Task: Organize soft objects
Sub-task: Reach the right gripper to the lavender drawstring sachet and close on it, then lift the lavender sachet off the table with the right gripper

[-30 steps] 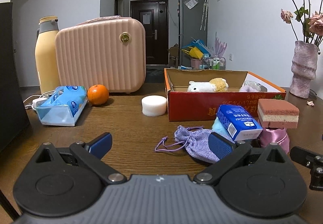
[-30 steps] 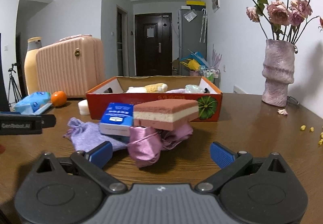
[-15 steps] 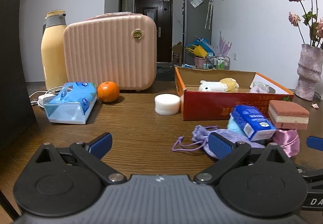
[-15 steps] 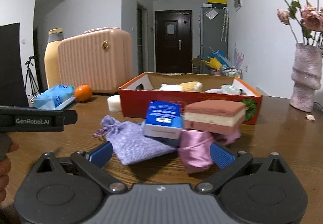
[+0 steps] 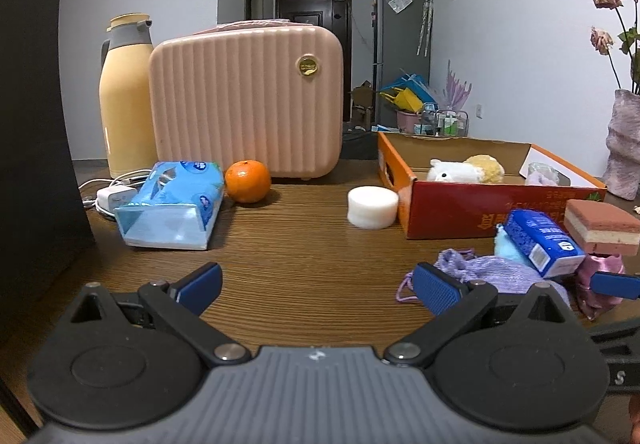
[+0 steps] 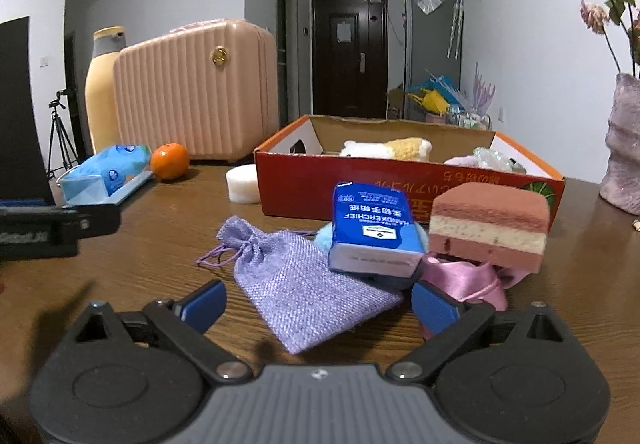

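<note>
Left-wrist view: left gripper (image 5: pixel 316 282) gapes over bare wooden surface (image 5: pixel 288 236), holding nothing; the lilac pouch (image 5: pixel 492 276) is half hidden behind its right finger. Right-wrist view: right gripper (image 6: pixel 318 304), jaws just narrowing slightly yet wide, straddles the lilac pouch (image 6: pixel 304 292) without pinching it. Tissue pack (image 6: pixel 374 230) and sponge (image 6: pixel 488 226) overlap the pink satin bag (image 6: pixel 468 280), before the orange box (image 6: pixel 360 184).
</note>
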`<move>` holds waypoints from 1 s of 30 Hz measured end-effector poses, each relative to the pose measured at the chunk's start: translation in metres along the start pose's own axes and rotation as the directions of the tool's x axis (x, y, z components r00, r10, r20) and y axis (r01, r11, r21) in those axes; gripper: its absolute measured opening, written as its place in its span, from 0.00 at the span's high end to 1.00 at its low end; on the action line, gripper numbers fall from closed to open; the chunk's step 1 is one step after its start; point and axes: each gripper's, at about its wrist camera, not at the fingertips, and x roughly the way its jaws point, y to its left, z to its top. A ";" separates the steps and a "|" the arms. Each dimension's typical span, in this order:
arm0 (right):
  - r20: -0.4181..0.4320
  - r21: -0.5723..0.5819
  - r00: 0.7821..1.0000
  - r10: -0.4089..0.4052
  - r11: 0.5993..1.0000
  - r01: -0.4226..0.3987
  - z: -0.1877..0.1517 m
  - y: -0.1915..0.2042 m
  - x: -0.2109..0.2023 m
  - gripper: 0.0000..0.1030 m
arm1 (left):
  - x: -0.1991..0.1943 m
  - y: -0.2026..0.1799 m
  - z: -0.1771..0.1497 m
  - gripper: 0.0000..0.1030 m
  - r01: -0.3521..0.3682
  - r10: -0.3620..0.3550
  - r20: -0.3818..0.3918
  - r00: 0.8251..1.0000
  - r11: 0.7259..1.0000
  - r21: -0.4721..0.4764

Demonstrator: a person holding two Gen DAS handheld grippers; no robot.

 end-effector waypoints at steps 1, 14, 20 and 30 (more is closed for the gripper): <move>-0.009 0.006 1.000 0.001 1.000 -0.001 0.001 0.000 0.003 0.05 | 0.000 0.002 0.000 0.00 -0.001 0.001 -0.001 1.000 1.000 0.000; -0.117 0.030 0.993 0.015 0.999 -0.012 0.010 0.005 0.041 0.20 | 0.008 0.023 0.001 0.00 -0.018 0.018 -0.014 1.000 1.000 -0.005; -0.125 0.022 0.992 0.033 0.999 -0.031 0.010 0.008 0.044 0.44 | 0.010 0.025 0.001 0.00 -0.018 0.018 -0.022 1.000 1.000 -0.008; -0.103 0.034 0.992 0.071 0.997 -0.068 0.008 0.007 0.036 0.64 | 0.011 0.025 0.000 0.00 -0.015 0.015 -0.030 0.999 1.000 -0.008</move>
